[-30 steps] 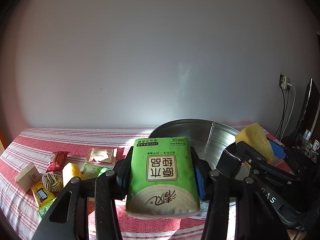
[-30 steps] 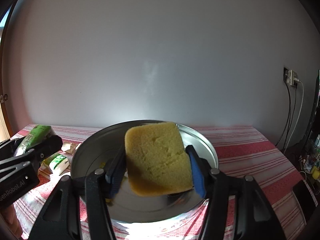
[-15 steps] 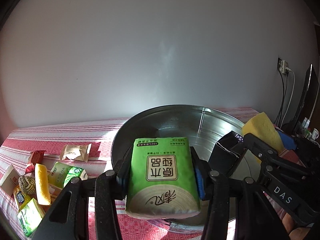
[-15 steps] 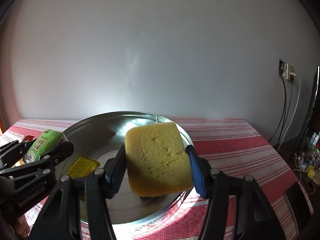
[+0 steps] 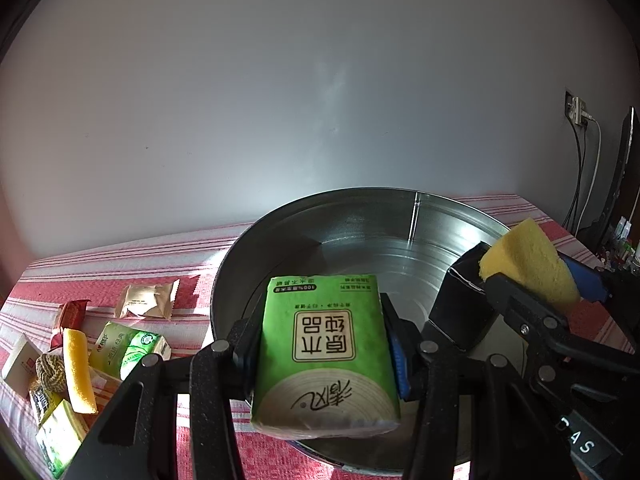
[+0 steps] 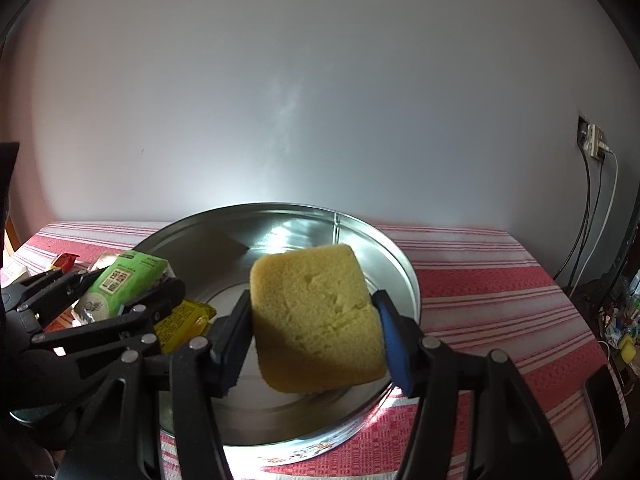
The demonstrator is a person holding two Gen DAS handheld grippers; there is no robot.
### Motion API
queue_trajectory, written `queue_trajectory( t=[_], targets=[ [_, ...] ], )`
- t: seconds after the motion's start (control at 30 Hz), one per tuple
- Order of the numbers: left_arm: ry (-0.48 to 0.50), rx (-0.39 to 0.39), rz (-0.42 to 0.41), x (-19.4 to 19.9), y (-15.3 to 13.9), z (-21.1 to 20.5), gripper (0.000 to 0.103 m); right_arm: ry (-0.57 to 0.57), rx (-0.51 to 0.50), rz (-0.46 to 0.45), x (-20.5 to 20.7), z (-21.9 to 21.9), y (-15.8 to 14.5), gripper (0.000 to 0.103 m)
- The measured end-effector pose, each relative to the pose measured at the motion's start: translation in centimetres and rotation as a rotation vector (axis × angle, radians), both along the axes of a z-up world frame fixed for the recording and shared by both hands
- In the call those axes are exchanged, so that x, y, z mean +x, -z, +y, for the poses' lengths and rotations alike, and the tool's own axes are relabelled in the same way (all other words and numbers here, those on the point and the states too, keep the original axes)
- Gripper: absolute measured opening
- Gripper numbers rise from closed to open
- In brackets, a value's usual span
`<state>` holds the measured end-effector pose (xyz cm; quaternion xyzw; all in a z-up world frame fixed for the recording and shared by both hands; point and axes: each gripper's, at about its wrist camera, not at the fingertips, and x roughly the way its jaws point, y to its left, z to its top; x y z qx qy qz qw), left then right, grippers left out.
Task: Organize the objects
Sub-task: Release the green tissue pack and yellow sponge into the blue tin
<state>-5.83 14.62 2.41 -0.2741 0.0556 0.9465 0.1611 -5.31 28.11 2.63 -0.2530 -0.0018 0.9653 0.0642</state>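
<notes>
While the left tongs [image 5: 325, 346] pinched a green tissue pack [image 5: 326, 354] over the metal basin [image 5: 436, 216], the right tongs [image 6: 316, 330] pinched a yellow sponge [image 6: 316, 316] above it; snack packets [image 5: 146, 300] littered the red-striped worktop [image 6: 480, 276] before a white wall [image 6: 320, 100].

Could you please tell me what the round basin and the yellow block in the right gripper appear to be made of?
Round basin: probably thin polished metal, with bright reflections and a wall seam. Yellow block: apparently foam sponge, matte and pitted with pores.

Green tissue pack [image 5: 325, 354], yellow sponge [image 6: 318, 318], red-and-white-striped tablecloth [image 6: 488, 280].
</notes>
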Motion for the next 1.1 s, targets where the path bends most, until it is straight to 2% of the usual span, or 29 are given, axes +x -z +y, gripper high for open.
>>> queue_trajectory(
  t=[0.2,0.27,0.3,0.33,0.37,0.43,0.47,0.5,0.67,0.8,0.93,1.1],
  targets=[
    [0.011,0.027,-0.004,-0.2,-0.3,-0.5,0.052,-0.004,-0.020,0.010,-0.1,0.8,0.1,0.060],
    [0.011,0.043,0.000,-0.3,-0.6,-0.7,0.053,0.001,-0.045,0.020,-0.2,1.4,0.0,0.065],
    [0.010,0.049,0.000,-0.4,-0.8,-1.0,0.054,0.004,-0.064,0.026,0.0,1.7,-0.1,0.073],
    [0.007,0.055,0.003,-0.3,-1.1,-1.2,0.061,0.005,-0.090,0.041,0.2,2.2,-0.4,0.082],
    [-0.003,0.065,0.018,-0.1,-1.5,-1.5,0.071,0.008,-0.122,0.069,0.6,2.8,-0.8,0.087],
    [-0.041,0.083,0.067,0.4,-2.2,-2.1,0.082,0.030,-0.187,0.144,1.7,4.1,-1.7,0.098],
    [-0.055,0.087,0.088,0.7,-2.4,-2.1,0.087,0.041,-0.214,0.172,2.1,4.8,-2.0,0.099],
    [-0.058,0.088,0.098,0.8,-2.6,-2.2,0.087,0.057,-0.230,0.188,2.4,5.3,-2.3,0.099],
    [-0.083,0.083,0.123,1.3,-2.8,-2.7,0.087,0.235,-0.278,0.285,4.2,8.3,-3.0,0.099],
    [-0.132,0.048,0.173,2.1,-3.0,-3.5,0.087,0.390,-0.292,0.315,5.1,10.3,-2.9,0.099],
    [-0.175,-0.032,0.242,3.3,-2.3,-4.3,0.087,0.421,-0.317,0.294,4.9,10.9,-2.6,0.099],
    [-0.188,-0.032,0.228,3.6,-1.7,-6.1,0.087,0.443,-0.280,0.281,4.8,10.6,-2.4,0.099]
  ],
)
